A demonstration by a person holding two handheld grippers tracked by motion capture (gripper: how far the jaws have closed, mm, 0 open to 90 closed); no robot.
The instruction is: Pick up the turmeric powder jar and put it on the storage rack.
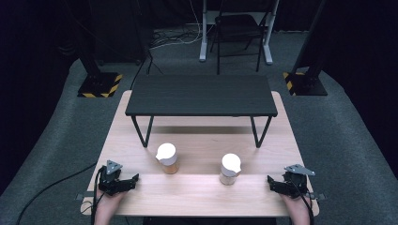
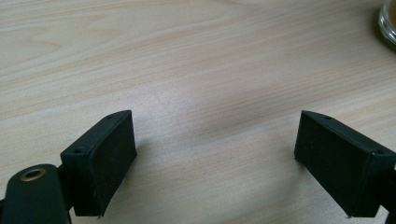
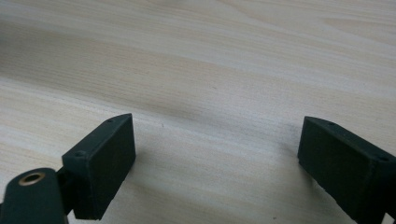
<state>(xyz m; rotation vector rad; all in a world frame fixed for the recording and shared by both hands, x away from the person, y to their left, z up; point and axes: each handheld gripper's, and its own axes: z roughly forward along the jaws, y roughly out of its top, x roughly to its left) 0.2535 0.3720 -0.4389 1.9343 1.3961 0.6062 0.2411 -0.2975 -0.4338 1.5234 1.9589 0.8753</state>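
Leftmost, the left gripper (image 1: 133,180) rests low on the near left part of the wooden table (image 1: 197,197), held by a hand (image 1: 107,206) that comes in from the bottom edge. Its jaws point inward, toward the middle of the table, and they stand apart with nothing between them; in the left gripper view the two black pads (image 2: 109,163) frame bare wood grain. A cable trails off from this gripper over the table's left edge onto the carpet.

Up and to the right of the left gripper, clear of its jaws, stands a jar with amber contents (image 1: 167,158), upright, with a white lid on top. In the left gripper view a glass rim (image 2: 388,23) shows at the far upper right corner, well beyond the jaws.

Further right stands a second jar with paler contents (image 1: 230,169), also upright and white-lidded. It sits nearer to the right gripper than to the left one, up and to the left of the right gripper's jaws, apart from them.

Behind both jars, farther from the grippers, a low black shelf (image 1: 202,96) stands on thin legs across the table.

Rightmost, the right gripper (image 1: 271,182) lies low on the near right part of the table, held by the other hand (image 1: 298,206). Its jaws point inward toward the paler jar and are released, empty; the right gripper view shows bare wood between the pads (image 3: 109,163).
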